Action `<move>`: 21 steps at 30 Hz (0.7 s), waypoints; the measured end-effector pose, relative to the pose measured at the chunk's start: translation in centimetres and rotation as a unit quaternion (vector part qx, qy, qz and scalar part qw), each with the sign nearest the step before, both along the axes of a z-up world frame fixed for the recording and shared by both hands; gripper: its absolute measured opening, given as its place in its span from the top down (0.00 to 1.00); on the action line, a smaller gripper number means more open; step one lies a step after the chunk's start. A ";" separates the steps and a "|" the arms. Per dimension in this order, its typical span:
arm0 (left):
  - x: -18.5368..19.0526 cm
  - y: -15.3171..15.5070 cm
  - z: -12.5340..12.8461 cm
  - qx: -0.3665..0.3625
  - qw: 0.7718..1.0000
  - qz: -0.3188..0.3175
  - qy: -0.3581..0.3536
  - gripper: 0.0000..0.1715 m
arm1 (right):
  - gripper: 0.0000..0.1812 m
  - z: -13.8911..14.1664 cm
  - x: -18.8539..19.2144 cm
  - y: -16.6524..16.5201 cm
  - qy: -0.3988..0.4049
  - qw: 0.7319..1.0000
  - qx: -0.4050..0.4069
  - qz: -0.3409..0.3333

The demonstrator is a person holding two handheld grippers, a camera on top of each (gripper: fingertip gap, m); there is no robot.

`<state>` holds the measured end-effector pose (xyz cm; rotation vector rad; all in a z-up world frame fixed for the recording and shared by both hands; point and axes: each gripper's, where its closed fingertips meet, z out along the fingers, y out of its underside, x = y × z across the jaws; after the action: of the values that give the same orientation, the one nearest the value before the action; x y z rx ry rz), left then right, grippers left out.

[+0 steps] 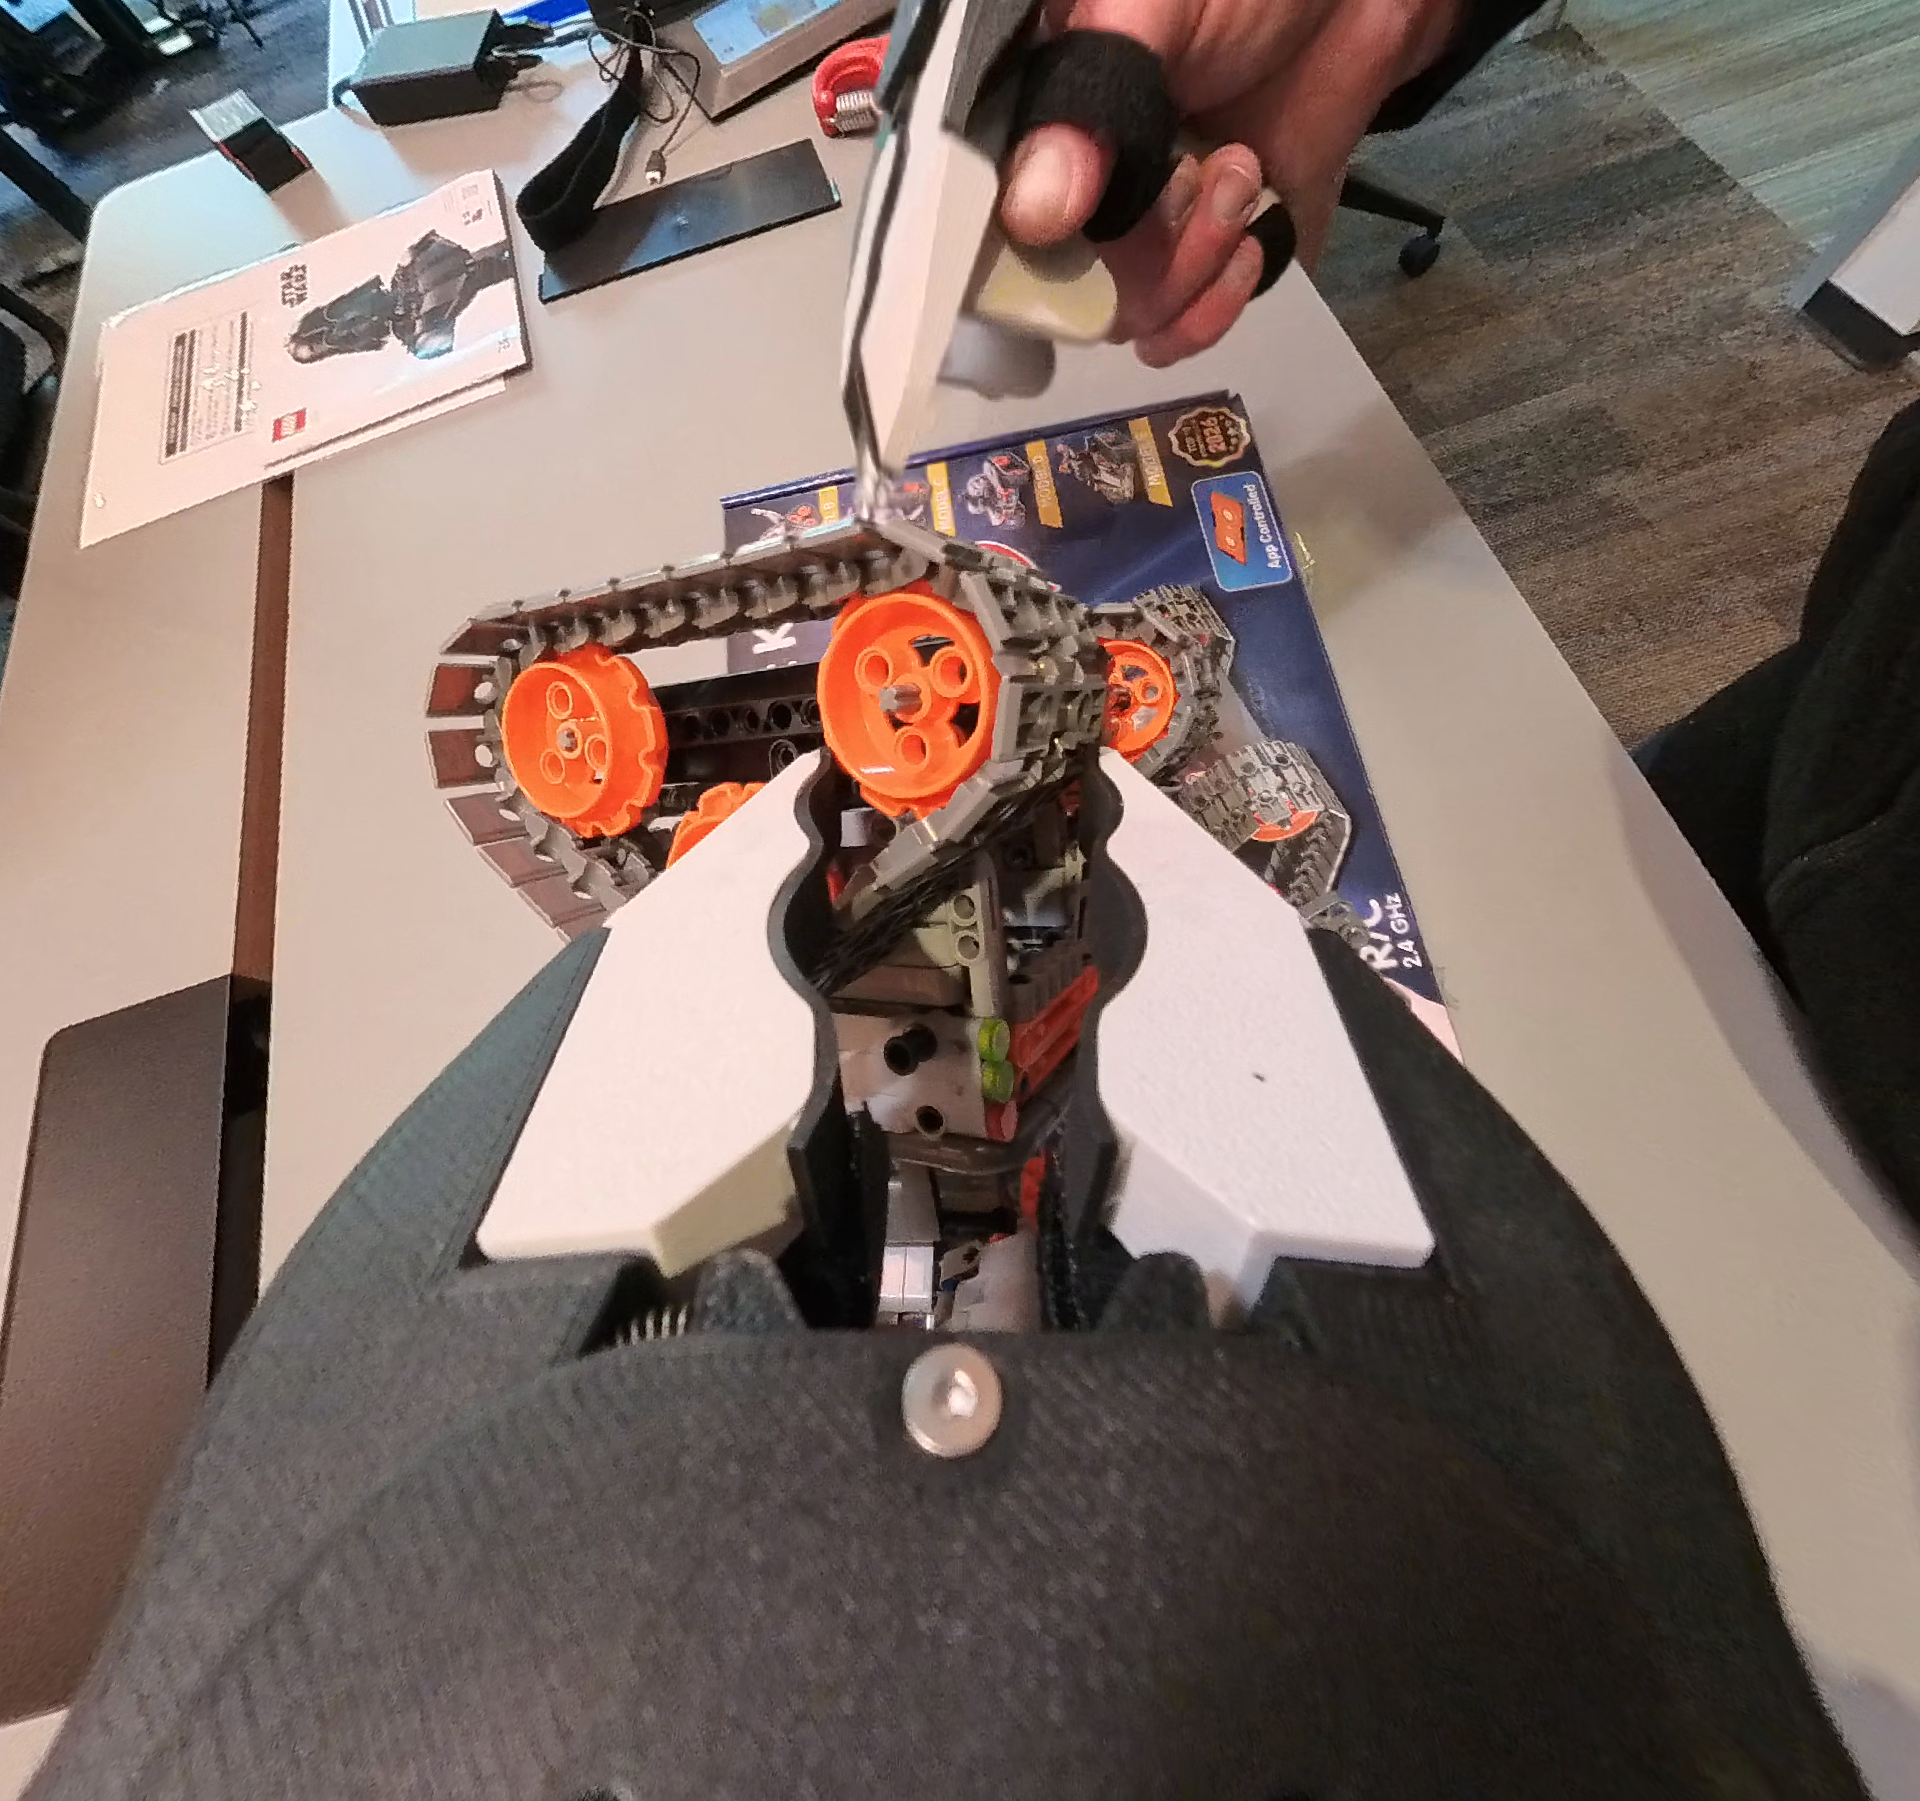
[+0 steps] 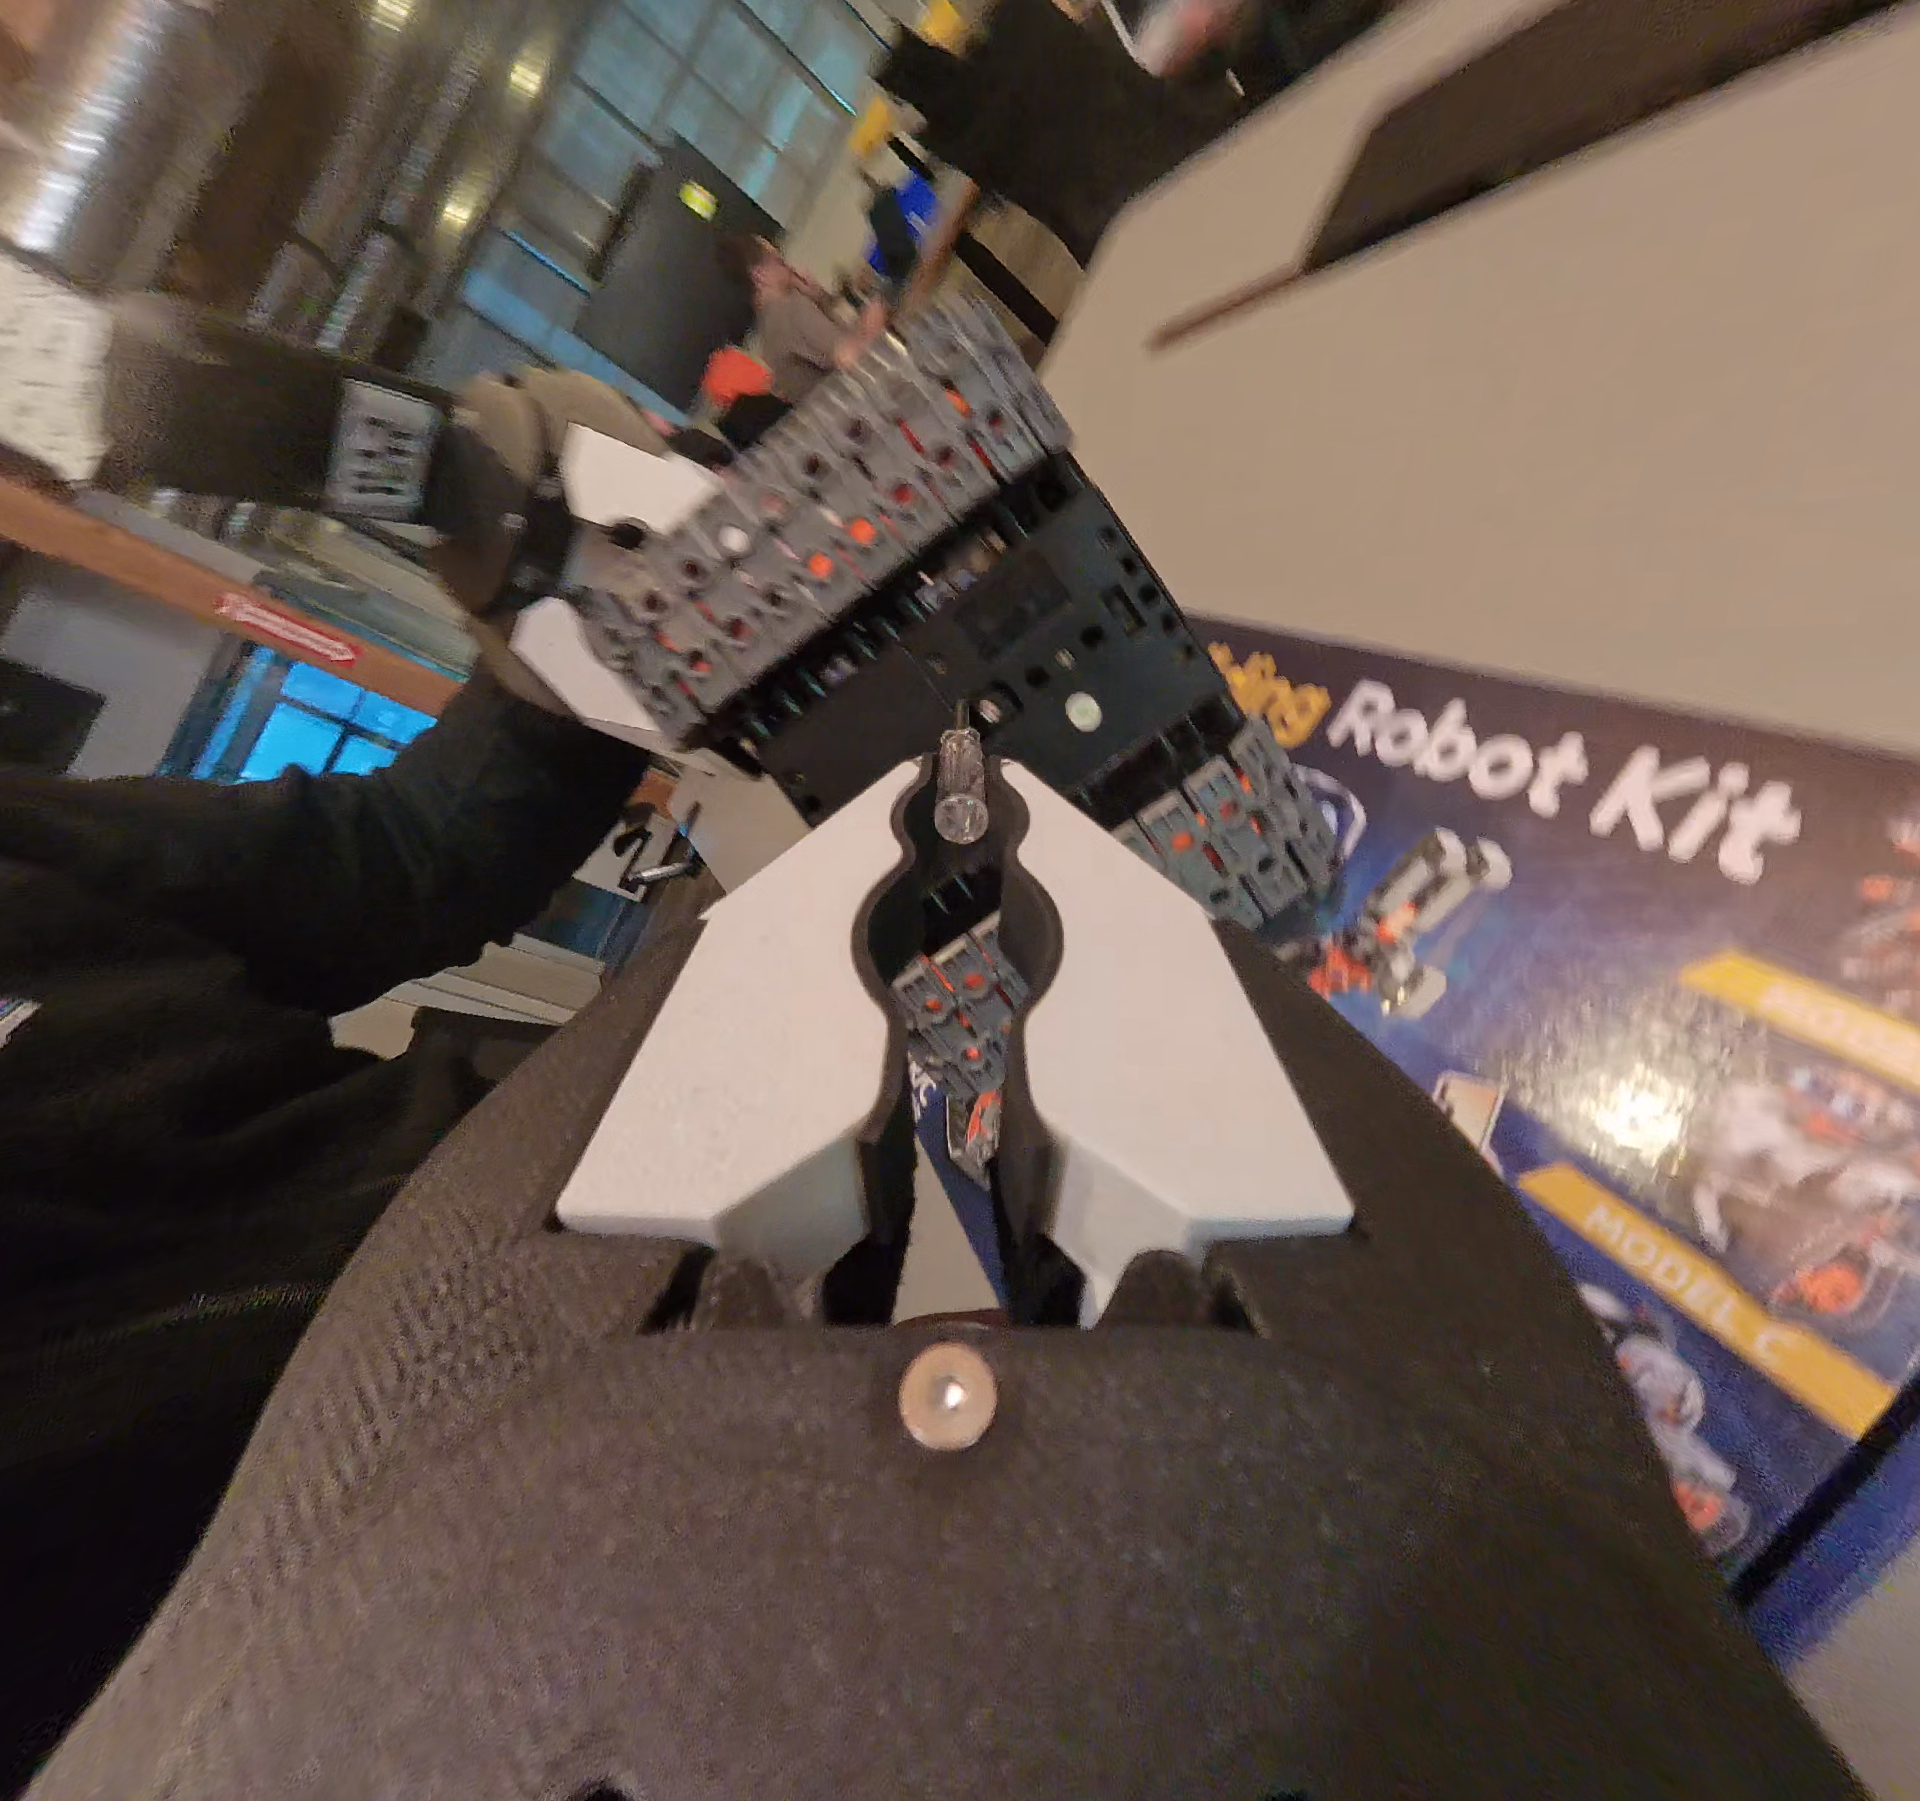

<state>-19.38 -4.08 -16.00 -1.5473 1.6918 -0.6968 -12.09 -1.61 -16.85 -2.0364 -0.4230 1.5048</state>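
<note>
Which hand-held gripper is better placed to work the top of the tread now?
Right. The right hand-held gripper pinches a small clear tool whose tip is at the tread; the left hand-held gripper is clamped on the model, steadying it.

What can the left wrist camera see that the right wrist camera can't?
Only the left wrist view shows the orange wheels, the white booklet and a hand holding the right gripper. Only the right wrist view shows the small clear-handled tool that the right gripper pinches, plus the blurry room behind. Both show the tracked brick robot, clamped in the left gripper, and the blue box.
</note>
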 end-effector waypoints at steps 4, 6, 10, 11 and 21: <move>0.0 -0.1 0.0 -0.001 1.000 0.000 -0.001 0.75 | 0.97 1.4 0.9 0.4 -0.043 0.983 0.175 0.036; 0.0 -0.1 0.0 -0.001 1.000 0.000 0.000 0.75 | 0.97 1.1 0.4 -0.1 -0.093 0.950 0.284 0.087; 0.1 -0.1 0.0 -0.002 1.000 0.000 0.004 0.74 | 0.97 0.1 -0.6 -0.5 -0.130 0.900 0.387 0.151; 0.1 -0.1 0.0 -0.002 1.000 0.000 0.005 0.74 | 0.97 0.3 -0.7 -0.4 -0.116 0.902 0.387 0.151; 0.1 -0.2 0.0 -0.004 1.000 0.007 0.003 0.75 | 0.97 -0.5 -0.5 0.4 -0.118 0.890 0.401 0.185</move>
<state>-19.28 -4.26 -15.96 -1.5671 1.6835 -0.6922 -12.59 -1.17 -17.40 -1.4950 -1.3449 0.9951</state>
